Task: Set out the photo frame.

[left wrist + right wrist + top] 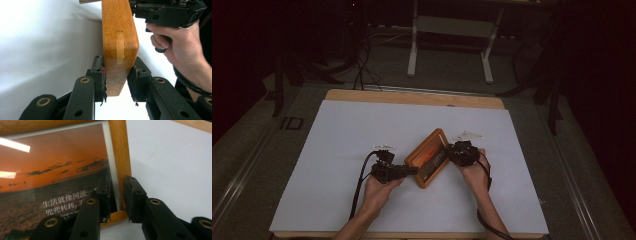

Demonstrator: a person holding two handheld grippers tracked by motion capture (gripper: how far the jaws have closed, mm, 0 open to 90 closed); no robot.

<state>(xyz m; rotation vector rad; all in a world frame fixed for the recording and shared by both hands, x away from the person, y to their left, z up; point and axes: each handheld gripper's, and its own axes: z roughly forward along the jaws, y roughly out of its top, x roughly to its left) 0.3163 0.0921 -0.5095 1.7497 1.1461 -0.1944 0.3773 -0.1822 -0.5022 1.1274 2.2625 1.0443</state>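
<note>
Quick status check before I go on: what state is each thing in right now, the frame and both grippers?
Picture frame: wooden, picture side up, lying at an angle on the white sheet, held at two sides.
Left gripper: shut on the frame's corner, fingers pressed against both faces.
Right gripper: fingers straddle the frame's side rail; firm contact cannot be told.
Clear plastic piece: lying loose beyond the frame.

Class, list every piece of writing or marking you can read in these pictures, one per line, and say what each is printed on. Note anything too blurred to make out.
"生活就像河流" – white characters, first line, on the sunset picture in the wooden frame; its end is hidden behind a jaw of the right gripper.
"兜兜转转," – second line, same picture.
A smaller line beneath: too blurred to read.
"ID" – marking on the floor left of the table.
</note>
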